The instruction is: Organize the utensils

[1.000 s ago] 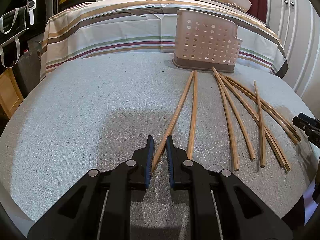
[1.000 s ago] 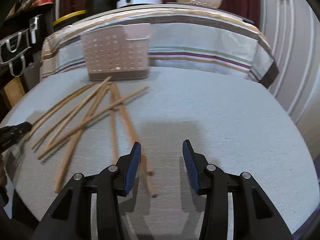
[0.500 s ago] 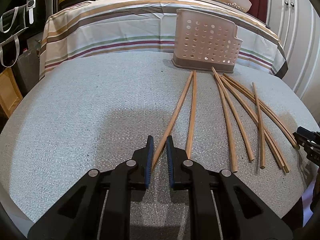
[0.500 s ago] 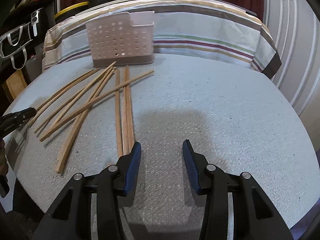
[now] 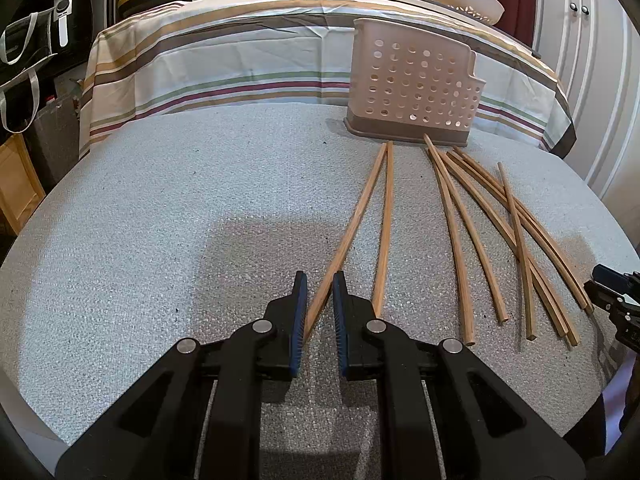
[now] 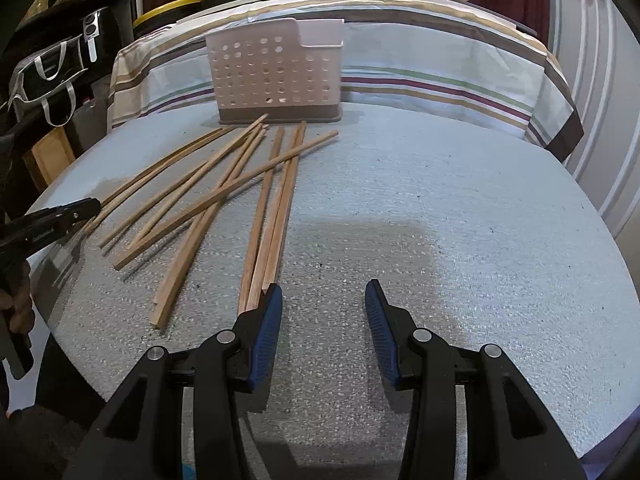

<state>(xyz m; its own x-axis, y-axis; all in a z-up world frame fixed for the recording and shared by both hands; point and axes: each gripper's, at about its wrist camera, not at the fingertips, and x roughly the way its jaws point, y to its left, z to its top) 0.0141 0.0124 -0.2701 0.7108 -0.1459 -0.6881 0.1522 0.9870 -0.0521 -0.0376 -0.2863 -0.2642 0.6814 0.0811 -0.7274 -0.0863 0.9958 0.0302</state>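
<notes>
Several wooden chopsticks (image 5: 480, 232) lie fanned out on the round grey table (image 5: 160, 220), in front of a perforated pink utensil holder (image 5: 416, 88) at its far side. My left gripper (image 5: 320, 276) is shut on the near end of the leftmost chopstick (image 5: 352, 224), which runs slantwise between the pads and still rests on the table. In the right wrist view the holder (image 6: 276, 76) stands ahead. My right gripper (image 6: 324, 286) is open with nothing between its fingers, its left fingertip beside the near ends of three parallel chopsticks (image 6: 276, 208). The left gripper (image 6: 80, 208) shows at the left edge.
Behind the round table stands a table under a striped cloth (image 5: 240, 64) with a bowl (image 5: 464, 0) and a cooker on it. Bags (image 5: 24, 60) hang at the left and white cabinet doors (image 5: 592, 60) are at the right. The table's right half (image 6: 480, 220) is bare.
My right gripper has swung left toward the chopsticks, so their near ends now sit by its left finger. The left gripper and its chopstick have not moved.
</notes>
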